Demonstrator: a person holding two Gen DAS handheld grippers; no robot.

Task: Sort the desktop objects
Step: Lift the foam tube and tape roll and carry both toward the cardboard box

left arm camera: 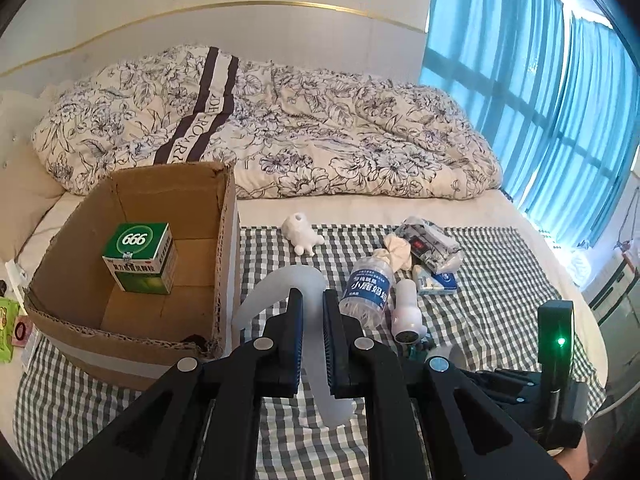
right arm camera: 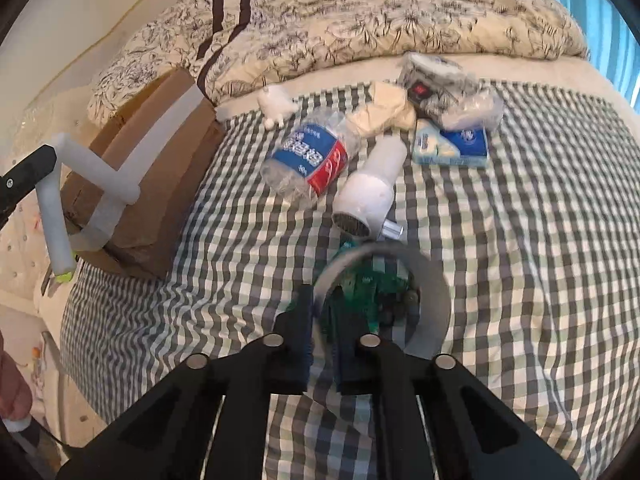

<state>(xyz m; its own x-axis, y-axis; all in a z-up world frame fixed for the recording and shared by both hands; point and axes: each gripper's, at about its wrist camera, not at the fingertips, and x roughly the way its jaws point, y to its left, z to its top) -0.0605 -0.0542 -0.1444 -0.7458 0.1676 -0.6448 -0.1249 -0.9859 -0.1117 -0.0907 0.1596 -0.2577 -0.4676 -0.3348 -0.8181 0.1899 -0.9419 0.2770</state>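
Observation:
My left gripper [left arm camera: 313, 316] is shut on a white plastic hanger-like piece [left arm camera: 276, 284], held just right of an open cardboard box [left arm camera: 224, 240]. A green "666" carton [left arm camera: 140, 260] stands inside the box. In the right wrist view the white piece [right arm camera: 100, 168] hangs beside the box [right arm camera: 160, 184]. My right gripper [right arm camera: 322, 320] is shut on the rim of a grey ring-shaped item [right arm camera: 432, 308] with a green part inside, low over the checked cloth [right arm camera: 520, 260]. Ahead lie a crushed water bottle [right arm camera: 308, 156] and a white handheld device [right arm camera: 372, 188].
A tissue pack [right arm camera: 456, 144], a crumpled cream cloth [right arm camera: 384, 112], a patterned packet [right arm camera: 440, 84] and a white figurine [right arm camera: 276, 106] lie at the far side of the cloth. A floral duvet [left arm camera: 320, 132] is behind. Blue curtains [left arm camera: 520, 80] hang at the right.

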